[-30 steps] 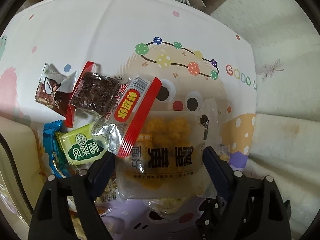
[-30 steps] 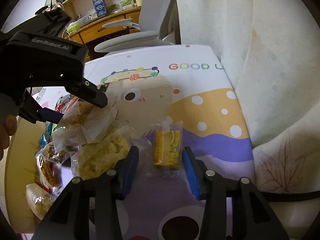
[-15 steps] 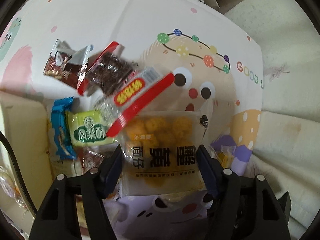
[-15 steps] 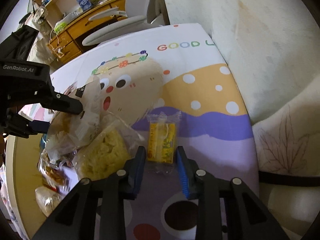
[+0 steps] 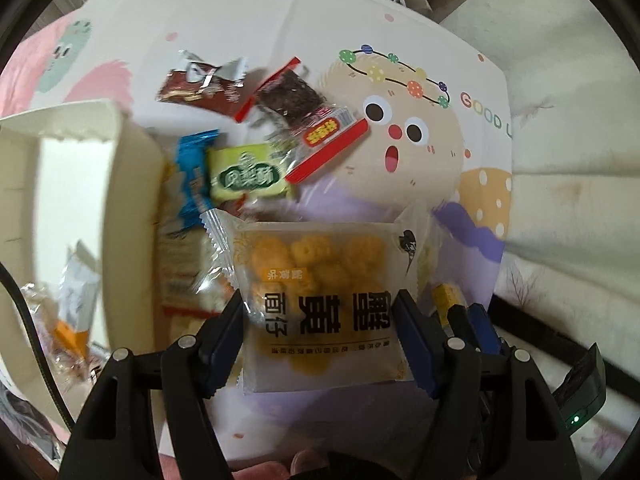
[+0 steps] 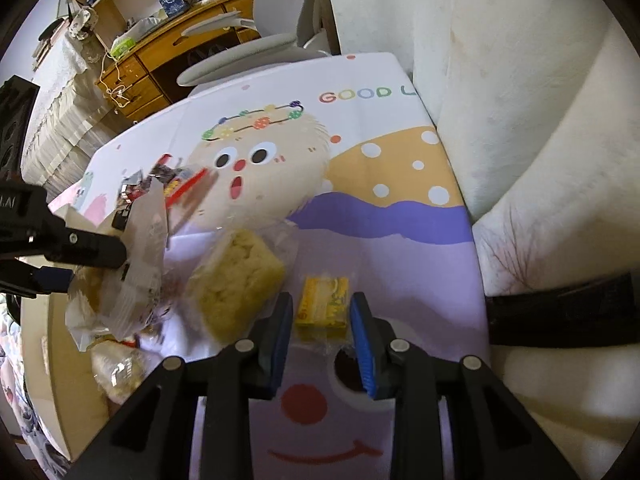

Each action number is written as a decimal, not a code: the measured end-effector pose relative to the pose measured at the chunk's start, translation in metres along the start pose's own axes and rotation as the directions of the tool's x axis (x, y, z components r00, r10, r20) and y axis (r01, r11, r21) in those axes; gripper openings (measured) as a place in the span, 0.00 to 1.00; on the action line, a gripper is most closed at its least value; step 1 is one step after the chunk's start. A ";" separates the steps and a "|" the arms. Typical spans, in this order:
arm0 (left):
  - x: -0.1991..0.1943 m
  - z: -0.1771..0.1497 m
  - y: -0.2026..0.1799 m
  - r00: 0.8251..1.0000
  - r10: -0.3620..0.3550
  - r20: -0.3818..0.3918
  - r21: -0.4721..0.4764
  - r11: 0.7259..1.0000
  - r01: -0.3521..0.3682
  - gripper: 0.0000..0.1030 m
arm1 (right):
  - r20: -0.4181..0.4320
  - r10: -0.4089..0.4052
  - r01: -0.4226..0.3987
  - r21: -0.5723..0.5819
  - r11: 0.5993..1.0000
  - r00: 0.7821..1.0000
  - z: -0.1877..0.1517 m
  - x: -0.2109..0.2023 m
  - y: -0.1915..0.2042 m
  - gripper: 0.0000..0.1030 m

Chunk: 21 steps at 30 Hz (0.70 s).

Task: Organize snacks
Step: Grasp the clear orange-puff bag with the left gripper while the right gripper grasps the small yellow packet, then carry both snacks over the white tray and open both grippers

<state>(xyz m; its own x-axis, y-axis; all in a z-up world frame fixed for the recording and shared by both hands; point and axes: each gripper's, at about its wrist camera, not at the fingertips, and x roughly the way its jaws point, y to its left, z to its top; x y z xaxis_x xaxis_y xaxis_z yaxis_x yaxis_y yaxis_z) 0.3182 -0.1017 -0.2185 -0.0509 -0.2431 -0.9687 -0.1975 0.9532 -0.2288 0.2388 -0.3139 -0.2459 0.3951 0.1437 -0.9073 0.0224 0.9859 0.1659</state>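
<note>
My left gripper is shut on a clear packet of yellow puffed balls printed with big black characters, and holds it up above the tablecloth. Behind it lies a heap of snacks: a brown wrapper, a dark red-edged packet, a green packet and a blue one. My right gripper is shut on a small yellow packet, just above the cloth. A pale crumbly cake in clear wrap lies left of it.
An open white cardboard box stands left of the snack heap, with more wrapped snacks below it. A cream sofa cushion borders the table on the right. A grey chair and a wooden desk stand beyond the far edge.
The left jaws closed on the puffed-ball packet and lifted it away from the heap; the white box came into view. The right jaws closed on the yellow packet and raised it a little.
</note>
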 end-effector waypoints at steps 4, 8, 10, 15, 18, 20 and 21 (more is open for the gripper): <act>-0.025 -0.021 0.011 1.000 -0.010 0.015 0.016 1.000 0.010 0.68 | 0.003 0.009 -0.009 0.004 1.000 1.000 -0.011 -0.012 0.011 0.28; -0.046 -0.039 0.018 0.999 -0.018 0.035 0.052 0.998 0.016 0.68 | 0.005 0.022 -0.022 0.014 1.000 1.000 -0.025 -0.024 0.024 0.28; -0.057 -0.049 0.023 0.999 -0.017 0.044 0.074 0.997 0.014 0.68 | 0.010 0.028 -0.028 0.013 1.000 1.000 -0.032 -0.031 0.030 0.28; -0.081 -0.067 0.042 0.997 -0.043 0.060 0.120 0.992 0.036 0.69 | 0.007 0.042 -0.042 0.012 0.999 0.999 -0.048 -0.044 0.049 0.28; -0.095 -0.076 0.055 0.995 -0.065 0.073 0.144 0.988 0.054 0.70 | 0.002 0.056 -0.056 0.006 0.998 0.998 -0.055 -0.052 0.061 0.28; -0.101 -0.079 0.063 0.994 -0.071 0.078 0.155 0.986 0.058 0.70 | -0.001 0.066 -0.066 -0.011 0.998 0.998 -0.059 -0.058 0.072 0.28; -0.104 -0.080 0.067 0.994 -0.074 0.082 0.160 0.985 0.060 0.71 | 0.002 0.070 -0.070 -0.021 0.997 0.998 -0.061 -0.061 0.078 0.28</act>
<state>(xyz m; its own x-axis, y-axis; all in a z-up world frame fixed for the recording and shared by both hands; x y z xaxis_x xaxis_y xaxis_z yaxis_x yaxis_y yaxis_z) 0.2320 -0.0268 -0.1258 0.0443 -0.2976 -0.9537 -0.0410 0.9532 -0.2994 0.1607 -0.2410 -0.2008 0.3973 0.2122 -0.8928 -0.0246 0.9750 0.2208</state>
